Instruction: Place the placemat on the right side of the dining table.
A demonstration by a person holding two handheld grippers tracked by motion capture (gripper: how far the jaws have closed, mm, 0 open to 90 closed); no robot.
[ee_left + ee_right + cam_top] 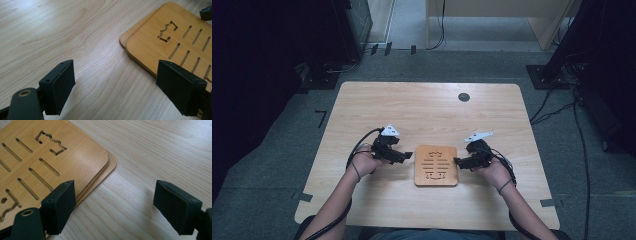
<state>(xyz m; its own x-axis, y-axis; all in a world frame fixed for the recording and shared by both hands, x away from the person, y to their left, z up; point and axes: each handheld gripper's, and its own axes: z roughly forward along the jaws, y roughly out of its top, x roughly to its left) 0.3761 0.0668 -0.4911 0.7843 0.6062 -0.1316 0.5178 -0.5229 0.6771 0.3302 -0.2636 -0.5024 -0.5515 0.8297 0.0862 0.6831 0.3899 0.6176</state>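
Observation:
Two flat bamboo boards [436,165] with slots and crown-shaped cut-outs lie stacked on the wooden table [422,110], near the person's side. The top board [175,32] sits slightly off the lower one [122,40], whose rim peeks out at a corner. My left gripper [408,156] is low at the stack's left edge and stands open [117,72], with one jaw over the board's edge. My right gripper [457,161] is at the stack's right edge, also open [115,190], one jaw above the board [62,150]. Neither holds anything.
A dark round grommet [464,97] sits near the table's far edge. Bare tabletop stretches behind and beside the stack. Cables [557,107] and black stands [542,75] are on the floor around the table.

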